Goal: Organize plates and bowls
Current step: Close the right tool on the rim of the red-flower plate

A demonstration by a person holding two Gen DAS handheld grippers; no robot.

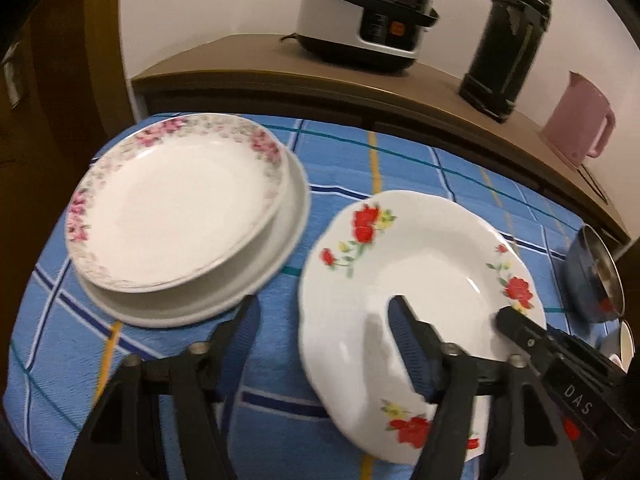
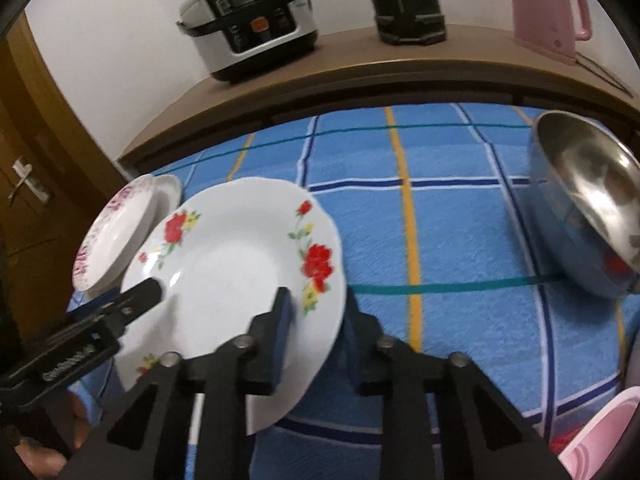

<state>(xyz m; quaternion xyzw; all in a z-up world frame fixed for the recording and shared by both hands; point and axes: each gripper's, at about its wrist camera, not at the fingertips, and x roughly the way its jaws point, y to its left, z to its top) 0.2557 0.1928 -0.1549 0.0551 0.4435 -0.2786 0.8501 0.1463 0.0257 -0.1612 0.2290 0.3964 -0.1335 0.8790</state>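
left wrist view: black left gripper [image 1: 324,322] at lower frame, jaws straddling the near rim of the red-flower plate [image 1: 420,264], one pad inside, no squeeze visible. a sideways pull could skid the plate into the pink-flower plate [image 1: 176,204] stack at left.

right wrist view: right gripper [image 2: 320,312] pinches the plate's right rim; the outer pad is hidden, so the thin hold may slip.

Red-flowered plate [image 2: 240,264] tilted, pink-flowered plate [image 1: 176,200] stacked (on white)

White wall [image 1: 208,0], brown sideboard [image 1: 248,60], wooden door [image 2: 28,184]
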